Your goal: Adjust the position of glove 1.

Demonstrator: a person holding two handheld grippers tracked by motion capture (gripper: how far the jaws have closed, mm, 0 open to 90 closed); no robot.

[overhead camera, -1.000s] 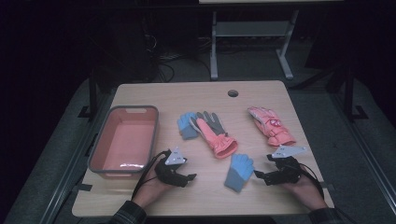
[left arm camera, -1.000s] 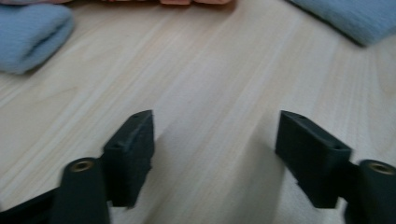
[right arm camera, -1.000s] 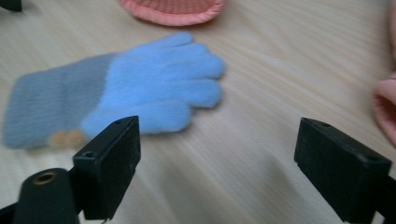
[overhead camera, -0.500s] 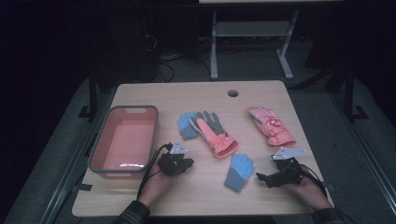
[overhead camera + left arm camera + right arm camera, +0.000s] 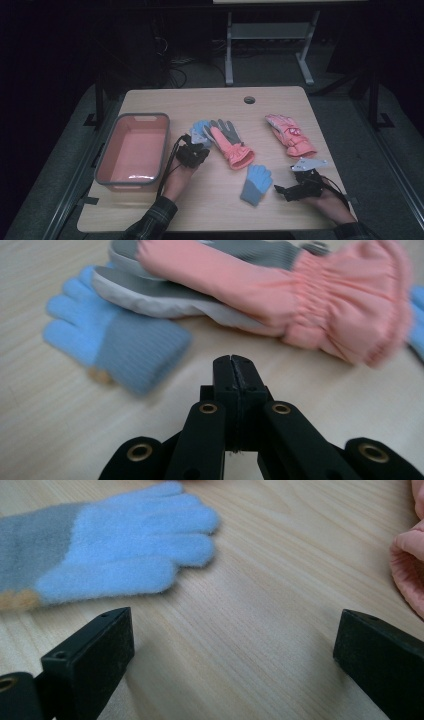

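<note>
On the table point(image 5: 210, 100), 2 fuzzy blue gloves point(image 5: 256, 183).

No text, label, brand or number is showing legibly on anything in these pictures.

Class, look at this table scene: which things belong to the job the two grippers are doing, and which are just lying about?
Part of the job:
- blue glove by the shut left gripper
- blue glove by the open right gripper
- pink-and-grey glove
- pink glove
- pink bin, probably where gloves go

Lying about:
- metal stand behind the table
- floor cables
</note>
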